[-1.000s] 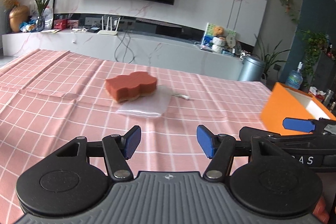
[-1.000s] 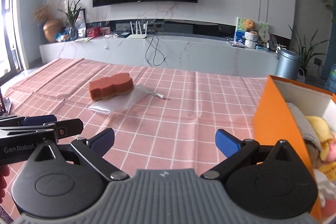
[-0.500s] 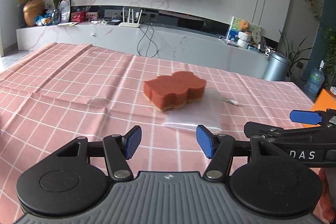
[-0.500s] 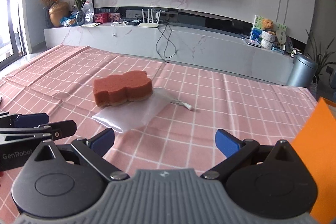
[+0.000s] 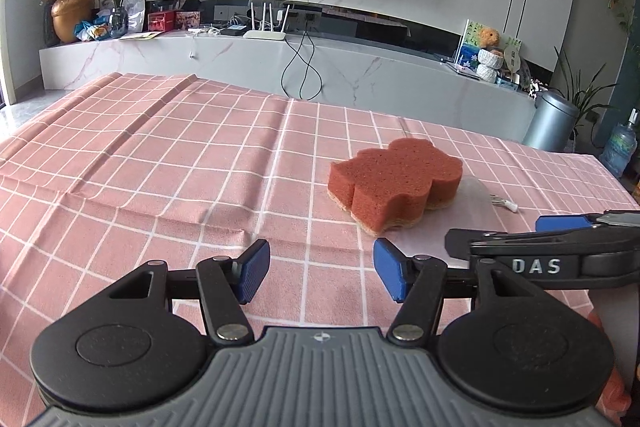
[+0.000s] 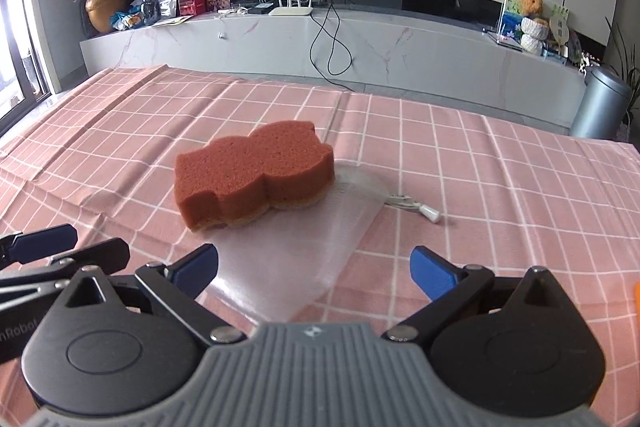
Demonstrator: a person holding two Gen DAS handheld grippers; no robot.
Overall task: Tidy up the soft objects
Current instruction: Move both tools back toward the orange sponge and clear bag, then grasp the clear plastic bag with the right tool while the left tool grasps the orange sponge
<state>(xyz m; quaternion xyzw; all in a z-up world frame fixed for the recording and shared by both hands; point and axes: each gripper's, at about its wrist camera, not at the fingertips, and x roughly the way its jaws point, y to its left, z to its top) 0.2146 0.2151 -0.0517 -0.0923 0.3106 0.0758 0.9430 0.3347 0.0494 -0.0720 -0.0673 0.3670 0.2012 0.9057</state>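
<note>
An orange-red wavy sponge (image 5: 394,181) lies on the pink checked tablecloth (image 5: 180,167), partly resting on a clear plastic bag (image 6: 304,255); the sponge also shows in the right wrist view (image 6: 254,173). My left gripper (image 5: 320,273) is open and empty, short of the sponge and to its left. My right gripper (image 6: 314,269) is open and empty, hovering over the near end of the bag, just short of the sponge. The right gripper also shows in the left wrist view (image 5: 560,239).
A small white clip with a wire (image 6: 416,209) lies right of the bag. An orange sliver (image 6: 637,297) shows at the right edge. Behind the table runs a marble TV bench (image 5: 280,67), with a grey bin (image 5: 550,123) at its right.
Both grippers have swung left and moved closer to the sponge. The orange box has left both views. Both grippers stay open.
</note>
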